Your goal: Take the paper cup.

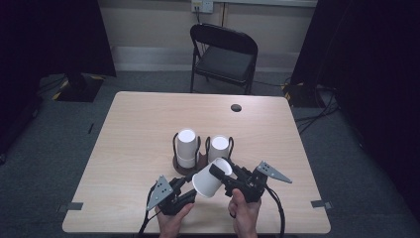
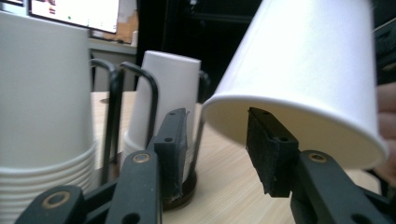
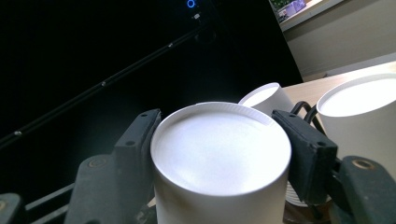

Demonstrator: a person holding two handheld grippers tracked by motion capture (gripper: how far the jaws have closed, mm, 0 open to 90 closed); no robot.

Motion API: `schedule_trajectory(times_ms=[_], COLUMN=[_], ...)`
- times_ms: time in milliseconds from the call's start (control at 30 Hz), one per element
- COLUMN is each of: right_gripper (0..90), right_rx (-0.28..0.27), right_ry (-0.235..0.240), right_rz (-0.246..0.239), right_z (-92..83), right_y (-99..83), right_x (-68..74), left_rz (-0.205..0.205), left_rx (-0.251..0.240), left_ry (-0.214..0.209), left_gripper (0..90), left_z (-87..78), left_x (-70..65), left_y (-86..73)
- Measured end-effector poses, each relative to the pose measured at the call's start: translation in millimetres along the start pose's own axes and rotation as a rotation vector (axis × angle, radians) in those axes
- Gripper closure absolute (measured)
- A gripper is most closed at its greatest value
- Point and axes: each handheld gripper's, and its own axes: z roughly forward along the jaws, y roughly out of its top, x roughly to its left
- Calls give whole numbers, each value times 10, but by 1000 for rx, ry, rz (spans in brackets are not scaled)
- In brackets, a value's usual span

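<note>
Two stacks of upside-down white paper cups, a left stack (image 1: 186,146) and a right stack (image 1: 219,148), stand in a black wire holder (image 1: 184,170) at mid-table. My right gripper (image 1: 221,174) is shut on a single white cup (image 1: 207,181), held tilted above the table just in front of the holder. In the right gripper view its jaws press both sides of the cup's base (image 3: 219,149). My left gripper (image 1: 190,182) is open right at the cup's rim. In the left gripper view the rim (image 2: 303,140) hangs over its right pad (image 2: 271,149), and the stacks (image 2: 42,140) rise at left.
The wooden table (image 1: 138,129) has a round cable hole (image 1: 236,107) near its far edge. A black folding chair (image 1: 225,54) stands beyond it. Dark curtains flank both sides, and cables lie on the floor at the right.
</note>
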Motion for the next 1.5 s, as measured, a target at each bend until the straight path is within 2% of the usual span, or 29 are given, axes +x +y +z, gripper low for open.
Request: schedule_trajectory(times_ms=[100,133,200,300,333,367,567,667,700,767,833,900,1000,1100,1167,1200,1267,1333,1400,1500], right_gripper=[355,355,355,354,354,354,354,353,352,351,337,336,333,323,307,307,300,294,291,291], right_rx=[12,14,11,9,9,13,26,27,33,40,52,63,71,72,68,68,71,76,78,81], right_ry=[11,12,21,22,22,25,38,46,49,48,33,32,27,5,-25,-25,-64,-100,-105,-115], right_rz=[20,24,36,78,78,104,141,157,167,182,188,191,171,149,123,123,86,55,50,17], right_z=[23,25,32,40,40,52,86,94,101,109,119,124,129,124,104,104,87,58,49,42], right_y=[-13,-15,-19,-23,-23,-34,-51,-56,-57,-67,-85,-97,-105,-115,-97,-97,-82,-73,-72,-73], right_x=[-8,-5,-7,-19,-19,-37,-65,-81,-95,-119,-135,-155,-153,-148,-167,-167,-172,-178,-181,-164], left_rz=[1,-3,3,8,6,0,-2,-4,8,19,17,17,30,22,46,46,59,49,46,51], left_rx=[-16,-25,-55,-65,-72,-82,-118,-116,-110,-108,-112,-102,-76,-59,-37,-37,-27,-34,-20,0], left_ry=[-6,-8,-11,-12,-16,-16,-13,-27,-22,-3,13,10,16,-3,-22,-22,-36,-44,-53,-63], left_gripper=[609,656,671,667,667,659,665,635,644,665,766,772,783,798,821,827,841,883,885,886], left_z=[21,25,22,19,20,19,12,14,12,3,-22,-20,-17,-9,-17,-17,-28,-35,-38,-40], left_x=[-1,-4,-15,-12,-5,1,23,18,7,-14,1,10,27,28,14,14,3,13,18,26], left_y=[1,2,20,22,24,33,49,49,49,43,47,51,38,25,34,34,34,42,58,76])
